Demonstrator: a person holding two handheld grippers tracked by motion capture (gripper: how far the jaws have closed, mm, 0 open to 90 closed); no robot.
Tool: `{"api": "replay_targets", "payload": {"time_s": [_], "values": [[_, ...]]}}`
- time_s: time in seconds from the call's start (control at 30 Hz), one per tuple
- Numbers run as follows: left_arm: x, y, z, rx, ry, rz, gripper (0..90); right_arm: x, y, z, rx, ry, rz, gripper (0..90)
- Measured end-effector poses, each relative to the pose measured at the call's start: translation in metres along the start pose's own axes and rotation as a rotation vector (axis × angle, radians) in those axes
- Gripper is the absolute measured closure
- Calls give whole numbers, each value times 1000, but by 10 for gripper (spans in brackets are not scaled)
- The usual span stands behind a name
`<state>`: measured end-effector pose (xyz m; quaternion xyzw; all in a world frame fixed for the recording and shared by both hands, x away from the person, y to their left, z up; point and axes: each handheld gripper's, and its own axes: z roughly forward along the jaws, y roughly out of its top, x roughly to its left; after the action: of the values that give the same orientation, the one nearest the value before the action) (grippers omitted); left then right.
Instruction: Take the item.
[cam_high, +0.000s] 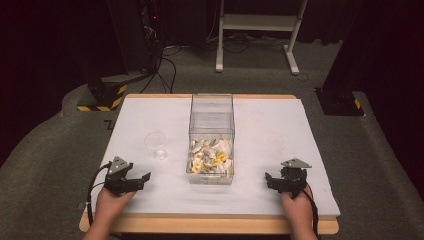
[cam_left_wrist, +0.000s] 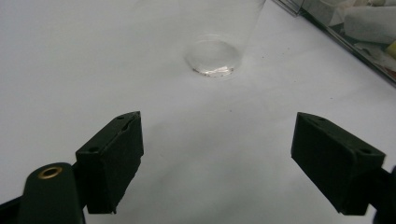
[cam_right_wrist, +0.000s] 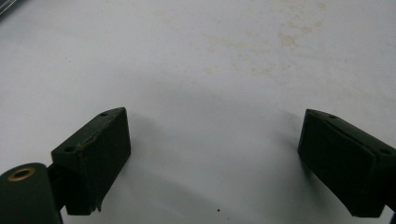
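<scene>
A clear plastic box (cam_high: 211, 120) stands mid-table, its near half holding several white and yellow packets (cam_high: 210, 157). Left of it stands an empty clear cup (cam_high: 156, 145); in the left gripper view the cup's base (cam_left_wrist: 212, 58) sits ahead of the jaws, and the box corner (cam_left_wrist: 355, 32) shows at upper right. My left gripper (cam_high: 136, 181) rests near the front left of the table, open, nothing between its jaws (cam_left_wrist: 217, 163). My right gripper (cam_high: 280, 182) rests near the front right, open over bare white surface (cam_right_wrist: 215, 158).
The white table cover (cam_high: 275, 130) has faint stains (cam_right_wrist: 285, 32) ahead of the right gripper. Beyond the table are a white frame's legs (cam_high: 255, 30), cables and black stands with striped bases (cam_high: 102, 97) on the grey floor.
</scene>
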<state>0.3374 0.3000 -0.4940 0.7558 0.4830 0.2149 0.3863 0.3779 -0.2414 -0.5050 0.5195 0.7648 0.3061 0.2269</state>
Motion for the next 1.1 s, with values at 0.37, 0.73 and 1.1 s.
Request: {"api": "replay_targets", "payload": {"time_s": [0.37,0.73,1.1], "values": [[-9,3,0,-12,-28,25,179,0,0,0,0,1,0,92],[-24,9,0,-34,-78,47,198,0,0,0,0,1,0,93],[-35,11,3,-38,-119,56,197,0,0,0,0,2,0,95]]}}
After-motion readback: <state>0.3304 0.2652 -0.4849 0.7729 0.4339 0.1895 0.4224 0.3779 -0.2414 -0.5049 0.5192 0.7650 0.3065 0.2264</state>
